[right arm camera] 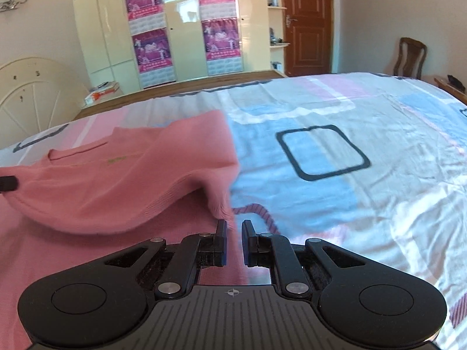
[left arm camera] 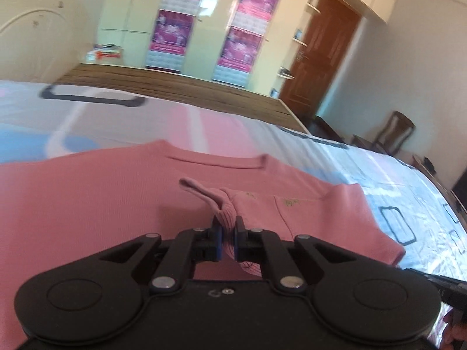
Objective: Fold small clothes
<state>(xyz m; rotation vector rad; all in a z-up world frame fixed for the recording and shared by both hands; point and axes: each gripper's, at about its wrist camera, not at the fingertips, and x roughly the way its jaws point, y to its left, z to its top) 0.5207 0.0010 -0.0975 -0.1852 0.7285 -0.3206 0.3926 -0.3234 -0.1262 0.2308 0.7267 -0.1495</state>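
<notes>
A pink knit top [left arm camera: 102, 198] lies on the patterned bedsheet [left arm camera: 408, 192]. My left gripper [left arm camera: 227, 224] is shut on a bunched fold of the top's fabric, held just above the garment. In the right wrist view the same pink top [right arm camera: 122, 180] is at the left, with a fold raised and draped over its lower part. My right gripper [right arm camera: 234, 227] is at the top's right edge; its jaws stand slightly apart with a thin edge of pink fabric between them. The left gripper's tip [right arm camera: 8, 183] shows at the far left.
The bedsheet [right arm camera: 335, 151] stretches to the right. A wooden bed frame edge [left arm camera: 189, 87] lies beyond it. A cream wardrobe with pink posters [right arm camera: 151, 29], a brown door [right arm camera: 306, 20], a chair [right arm camera: 410, 57] and a headboard [right arm camera: 26, 93] stand around the room.
</notes>
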